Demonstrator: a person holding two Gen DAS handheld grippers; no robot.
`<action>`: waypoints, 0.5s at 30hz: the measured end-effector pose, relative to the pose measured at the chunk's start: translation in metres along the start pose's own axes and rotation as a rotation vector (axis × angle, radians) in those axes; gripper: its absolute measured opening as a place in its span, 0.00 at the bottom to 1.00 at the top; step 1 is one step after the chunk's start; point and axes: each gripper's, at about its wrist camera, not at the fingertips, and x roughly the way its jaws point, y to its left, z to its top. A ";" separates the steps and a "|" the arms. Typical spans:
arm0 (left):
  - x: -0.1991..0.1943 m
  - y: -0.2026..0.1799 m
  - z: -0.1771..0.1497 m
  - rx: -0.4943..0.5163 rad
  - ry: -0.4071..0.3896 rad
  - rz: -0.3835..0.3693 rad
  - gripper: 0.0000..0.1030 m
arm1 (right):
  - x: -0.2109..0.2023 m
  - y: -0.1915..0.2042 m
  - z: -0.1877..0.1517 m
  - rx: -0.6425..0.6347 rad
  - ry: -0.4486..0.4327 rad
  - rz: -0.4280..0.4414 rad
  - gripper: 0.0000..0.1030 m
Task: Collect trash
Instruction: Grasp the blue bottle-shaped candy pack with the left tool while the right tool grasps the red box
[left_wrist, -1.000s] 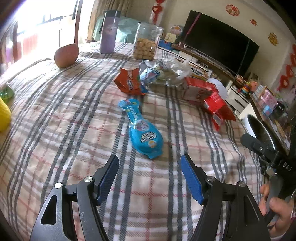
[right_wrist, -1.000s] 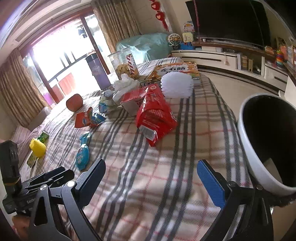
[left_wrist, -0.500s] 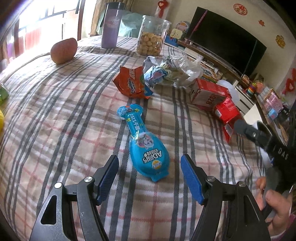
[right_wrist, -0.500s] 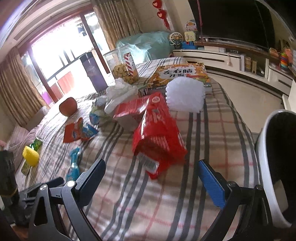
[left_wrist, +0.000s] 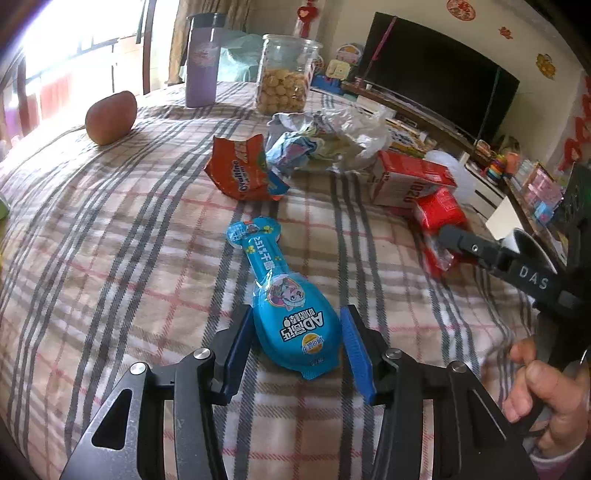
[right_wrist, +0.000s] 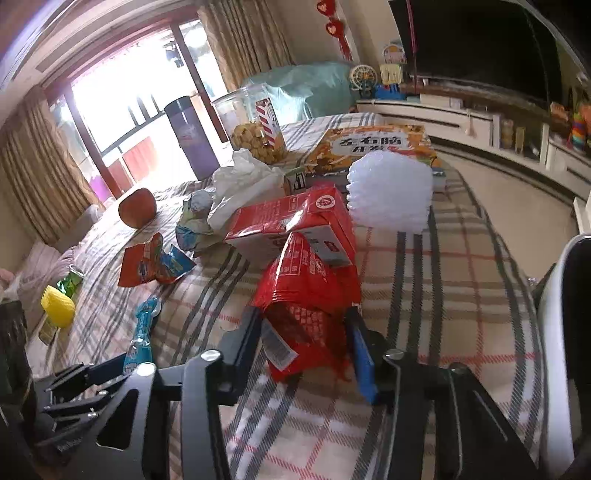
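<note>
A blue snack wrapper (left_wrist: 291, 317) lies on the plaid tablecloth; it also shows in the right wrist view (right_wrist: 142, 332). My left gripper (left_wrist: 295, 332) has closed in until its blue pads flank the wrapper's wide end, touching or nearly touching. A red crinkled bag (right_wrist: 306, 306) lies in front of a red carton (right_wrist: 291, 225). My right gripper (right_wrist: 306, 332) has its fingers against both sides of the red bag. An orange torn wrapper (left_wrist: 242, 171) and crumpled plastic and paper (left_wrist: 325, 142) lie further back.
A white bin (right_wrist: 565, 350) with a dark inside stands at the table's right edge. An apple (left_wrist: 110, 117), a purple tumbler (left_wrist: 201, 61), a cookie jar (left_wrist: 286, 75), a white foam block (right_wrist: 391, 192) and an orange box (right_wrist: 373, 147) stand further back. A yellow object (right_wrist: 57, 306) lies at left.
Both grippers have moved forward and narrowed: the left around the blue wrapper's wide end, the right around the red bag. The wrappers still lie on the cloth.
</note>
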 end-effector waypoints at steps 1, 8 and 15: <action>-0.001 -0.001 -0.001 0.005 -0.001 -0.008 0.45 | -0.002 0.000 -0.002 0.003 0.007 0.006 0.18; -0.010 -0.013 -0.009 0.046 0.004 -0.063 0.40 | -0.020 -0.005 -0.018 0.020 0.006 0.010 0.12; -0.023 -0.032 -0.012 0.103 -0.014 -0.097 0.40 | -0.045 -0.013 -0.029 0.048 -0.016 0.011 0.10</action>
